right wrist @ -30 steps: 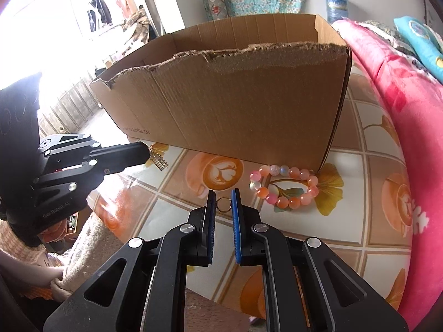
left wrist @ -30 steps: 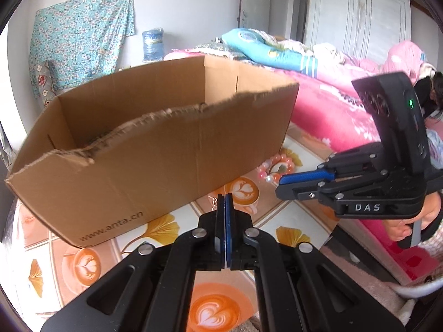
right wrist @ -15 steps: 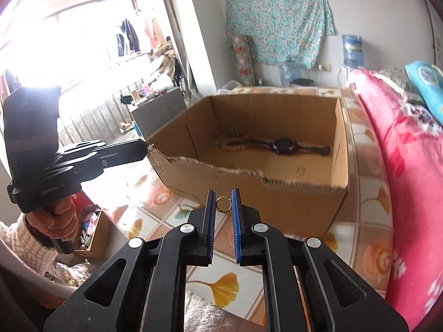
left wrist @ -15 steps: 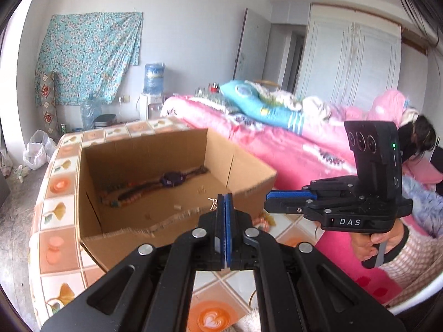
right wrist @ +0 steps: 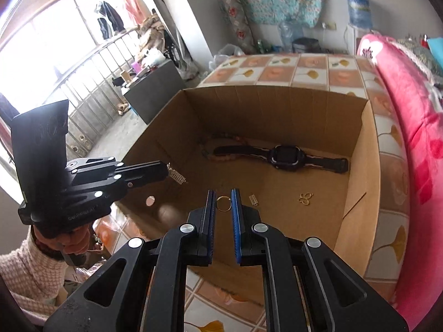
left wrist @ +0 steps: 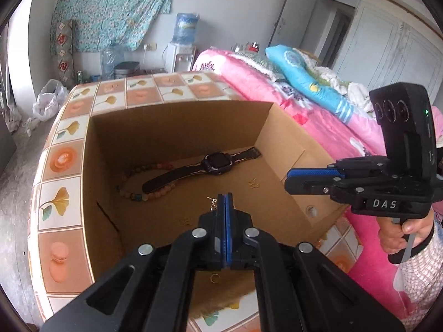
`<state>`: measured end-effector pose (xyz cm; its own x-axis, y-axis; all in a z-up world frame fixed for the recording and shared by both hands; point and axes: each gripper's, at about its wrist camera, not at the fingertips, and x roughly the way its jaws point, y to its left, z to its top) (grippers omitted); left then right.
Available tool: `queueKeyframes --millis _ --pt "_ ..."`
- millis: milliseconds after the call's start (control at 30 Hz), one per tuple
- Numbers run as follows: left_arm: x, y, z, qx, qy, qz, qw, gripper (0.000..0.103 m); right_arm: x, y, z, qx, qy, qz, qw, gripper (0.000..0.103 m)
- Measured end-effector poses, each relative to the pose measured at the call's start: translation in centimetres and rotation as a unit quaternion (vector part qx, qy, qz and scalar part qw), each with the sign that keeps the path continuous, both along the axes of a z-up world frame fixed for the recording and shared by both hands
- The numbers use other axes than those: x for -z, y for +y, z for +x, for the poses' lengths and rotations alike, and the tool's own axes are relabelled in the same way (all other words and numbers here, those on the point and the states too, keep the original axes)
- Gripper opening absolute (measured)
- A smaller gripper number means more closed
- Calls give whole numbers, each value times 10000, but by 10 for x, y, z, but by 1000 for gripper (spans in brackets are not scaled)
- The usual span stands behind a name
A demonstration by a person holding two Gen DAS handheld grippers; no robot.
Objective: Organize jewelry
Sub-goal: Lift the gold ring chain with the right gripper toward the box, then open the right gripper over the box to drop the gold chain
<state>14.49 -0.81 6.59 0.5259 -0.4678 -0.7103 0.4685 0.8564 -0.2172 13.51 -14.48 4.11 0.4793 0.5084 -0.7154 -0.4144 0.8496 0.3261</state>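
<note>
An open cardboard box (left wrist: 88, 171) (right wrist: 360, 166) stands on the tile-patterned table. Inside lie a black watch (left wrist: 217, 163) (right wrist: 288, 156), a bead necklace (left wrist: 133, 191) (right wrist: 218, 138) and a gold butterfly charm (right wrist: 305, 198) (left wrist: 253, 183). Above the box's near side, my left gripper (left wrist: 224, 202) (right wrist: 166, 169) is shut on a small dangling earring (right wrist: 176, 177) (left wrist: 211, 203). My right gripper (right wrist: 223, 202) (left wrist: 288, 178) is shut on a thin gold ring (right wrist: 223, 203), also over the box's near part.
A bed with a pink blanket (left wrist: 304, 116) (right wrist: 415, 138) runs along the table's right side. The table (left wrist: 66, 160) shows around the box. A small silver piece (right wrist: 254, 199) lies on the box floor. A person's hands (left wrist: 409, 229) (right wrist: 74, 243) hold both grippers.
Both grippers rose from table level in front of the box to above its open top. The inside of the box came into view; the pink bead bracelet on the table left it.
</note>
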Motion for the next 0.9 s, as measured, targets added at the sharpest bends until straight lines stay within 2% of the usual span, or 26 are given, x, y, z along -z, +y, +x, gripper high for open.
queueKeyframes --millis 133,233,300,533,800,900 --pt "19 -4 24 -145 355 296 9988 0 10 1 29 143 334 -156 9992 11" --pt "27 1 33 -290 647 252 9972 1 11 2 35 229 351 -233 9989 16" --pt "28 2 34 -320 617 250 9973 1 11 0 37 257 309 -212 9990 21" --pt "27 4 33 -364 517 411 9972 1 6 -9 38 338 185 -103 9992 21" --pt "16 3 23 -344 384 329 9981 1 -8 -18 26 398 -50 47 9992 23" --pt "3 6 9 -285 162 166 9993 10 -19 -24 14 417 -210 174 9988 24"
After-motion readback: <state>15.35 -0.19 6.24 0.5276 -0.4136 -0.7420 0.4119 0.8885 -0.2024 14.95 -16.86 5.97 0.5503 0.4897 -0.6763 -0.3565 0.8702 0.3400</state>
